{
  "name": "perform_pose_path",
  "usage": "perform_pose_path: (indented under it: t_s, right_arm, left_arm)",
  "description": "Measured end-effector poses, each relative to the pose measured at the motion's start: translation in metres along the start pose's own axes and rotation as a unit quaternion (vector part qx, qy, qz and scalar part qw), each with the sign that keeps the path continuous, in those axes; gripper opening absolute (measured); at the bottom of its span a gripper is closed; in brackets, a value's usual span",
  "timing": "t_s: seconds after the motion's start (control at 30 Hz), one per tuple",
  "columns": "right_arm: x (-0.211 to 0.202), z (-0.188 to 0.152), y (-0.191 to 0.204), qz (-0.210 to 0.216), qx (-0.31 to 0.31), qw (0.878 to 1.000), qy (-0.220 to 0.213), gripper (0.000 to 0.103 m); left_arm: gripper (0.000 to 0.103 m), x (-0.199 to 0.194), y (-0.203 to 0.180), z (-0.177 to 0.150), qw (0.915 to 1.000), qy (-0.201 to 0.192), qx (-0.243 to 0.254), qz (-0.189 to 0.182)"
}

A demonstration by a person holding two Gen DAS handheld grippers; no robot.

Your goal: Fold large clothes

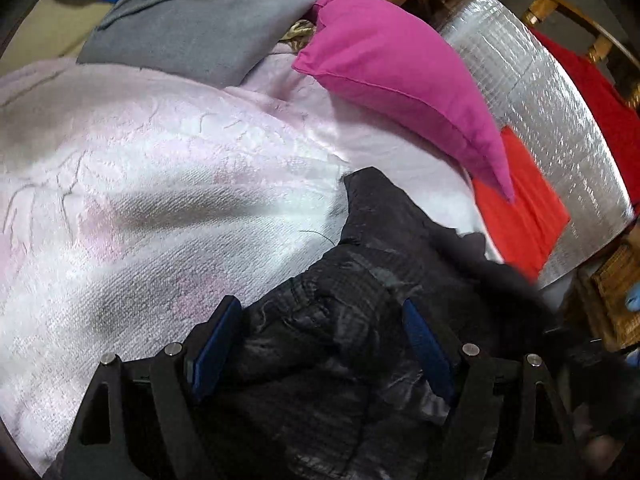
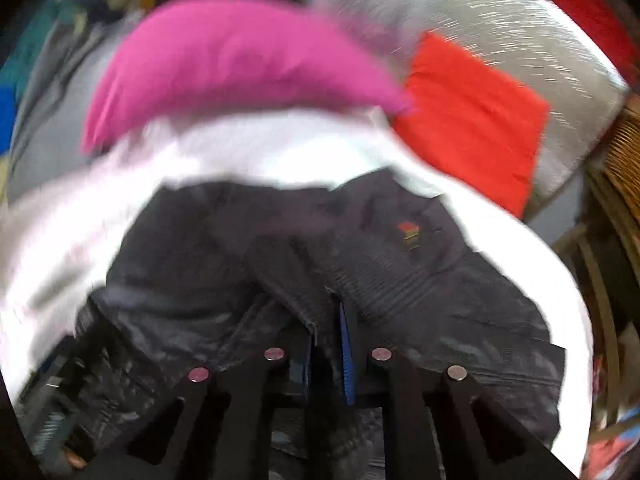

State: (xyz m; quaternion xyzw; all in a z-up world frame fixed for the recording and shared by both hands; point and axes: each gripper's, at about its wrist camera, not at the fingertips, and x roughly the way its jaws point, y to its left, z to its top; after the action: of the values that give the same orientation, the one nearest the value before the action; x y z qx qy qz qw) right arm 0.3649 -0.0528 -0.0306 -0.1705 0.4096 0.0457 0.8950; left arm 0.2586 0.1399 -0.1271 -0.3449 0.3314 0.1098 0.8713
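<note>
A dark grey-black jacket (image 1: 360, 300) lies bunched on a pale pink-white blanket (image 1: 160, 184). My left gripper (image 1: 320, 344) is open, its blue-padded fingers spread over the jacket's crumpled fabric. In the right wrist view the jacket (image 2: 400, 264) shows a small red and yellow logo, and the frame is blurred. My right gripper (image 2: 328, 344) is shut on a ribbed fold of the jacket, the blue pads close together with cloth between them.
A magenta pillow (image 1: 400, 80) and an orange-red cloth (image 1: 520, 216) lie beyond the jacket. A silver quilted surface (image 1: 540, 100) runs along the right. A grey garment (image 1: 192, 28) is piled at the back. Wicker furniture (image 2: 616, 168) stands right.
</note>
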Motion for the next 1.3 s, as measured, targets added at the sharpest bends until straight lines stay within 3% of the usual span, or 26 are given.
perform_pose_path:
  t_s: [0.1, 0.17, 0.2, 0.23, 0.27, 0.3, 0.33, 0.47, 0.6, 0.63, 0.7, 0.83, 0.97, 1.0, 1.03, 1.1, 1.13, 1.2, 1.23, 1.3]
  right_arm:
    - [-0.029, -0.023, -0.057, 0.004, 0.119, 0.992, -0.040, 0.013]
    - [-0.027, -0.052, -0.103, 0.018, 0.222, 0.974, -0.036, 0.017]
    - [-0.023, -0.067, -0.120, 0.031, 0.261, 0.965, -0.029, 0.028]
    - [-0.015, -0.087, -0.139, 0.042, 0.302, 0.952, -0.012, 0.050]
    - [-0.005, -0.104, -0.154, 0.062, 0.338, 0.939, 0.007, 0.063]
    - [0.003, -0.117, -0.164, 0.085, 0.358, 0.930, 0.015, 0.070]
    - [0.008, -0.129, -0.172, 0.103, 0.372, 0.922, 0.018, 0.070]
    - [0.011, -0.135, -0.177, 0.116, 0.348, 0.930, 0.013, 0.070]
    - [-0.008, -0.112, -0.152, 0.055, 0.246, 0.968, -0.010, 0.070]
    - [-0.015, -0.106, -0.148, 0.044, 0.231, 0.972, -0.025, 0.070]
    - [-0.024, -0.102, -0.155, 0.058, 0.258, 0.963, -0.042, 0.070]
    - [-0.014, -0.130, -0.190, 0.095, 0.402, 0.910, -0.034, 0.071]
    - [0.016, -0.180, -0.212, 0.180, 0.544, 0.819, 0.011, 0.072]
    - [0.020, -0.187, -0.214, 0.198, 0.561, 0.804, 0.012, 0.072]
    - [0.022, -0.191, -0.214, 0.211, 0.570, 0.794, 0.014, 0.072]
    - [0.019, -0.191, -0.215, 0.220, 0.568, 0.793, 0.011, 0.072]
    - [0.017, -0.192, -0.216, 0.235, 0.574, 0.784, 0.009, 0.072]
    - [0.019, -0.196, -0.221, 0.262, 0.601, 0.755, 0.010, 0.072]
    - [0.020, -0.201, -0.223, 0.280, 0.619, 0.734, 0.010, 0.072]
    - [0.019, -0.205, -0.226, 0.291, 0.632, 0.718, 0.008, 0.072]
  left_arm:
    - [0.083, 0.001, -0.001, -0.003, 0.9999, -0.002, 0.013, 0.010]
    - [0.083, 0.000, -0.002, -0.004, 0.9997, -0.004, 0.018, 0.013]
    - [0.083, 0.001, -0.001, -0.005, 0.9997, -0.005, 0.021, 0.014]
    - [0.083, 0.002, -0.002, -0.005, 0.9996, -0.005, 0.024, 0.017]
    - [0.083, 0.001, -0.002, -0.006, 0.9995, -0.006, 0.026, 0.019]
    - [0.083, 0.002, -0.002, -0.006, 0.9994, -0.007, 0.028, 0.020]
    - [0.083, 0.002, -0.002, -0.007, 0.9992, -0.007, 0.031, 0.023]
    - [0.083, 0.003, -0.004, -0.008, 0.9986, -0.009, 0.041, 0.033]
    - [0.083, 0.005, -0.004, -0.008, 0.9983, -0.009, 0.045, 0.037]
    - [0.083, 0.005, -0.004, -0.008, 0.9982, -0.009, 0.045, 0.037]
    - [0.084, 0.005, -0.004, -0.008, 0.9982, -0.009, 0.047, 0.037]
    - [0.085, 0.005, -0.003, -0.008, 0.9981, -0.008, 0.049, 0.036]
    - [0.085, 0.006, -0.003, -0.009, 0.9978, -0.006, 0.053, 0.038]
    - [0.085, 0.007, -0.003, -0.009, 0.9978, -0.006, 0.054, 0.039]
    - [0.085, 0.007, -0.003, -0.008, 0.9978, -0.006, 0.054, 0.039]
    - [0.085, 0.007, -0.003, -0.008, 0.9978, -0.006, 0.054, 0.039]
    - [0.085, 0.007, -0.003, -0.008, 0.9977, -0.006, 0.055, 0.039]
    - [0.085, 0.007, -0.003, -0.008, 0.9977, -0.006, 0.055, 0.039]
    - [0.085, 0.007, -0.003, -0.008, 0.9977, -0.006, 0.055, 0.038]
    - [0.085, 0.007, -0.003, -0.008, 0.9976, -0.006, 0.056, 0.038]
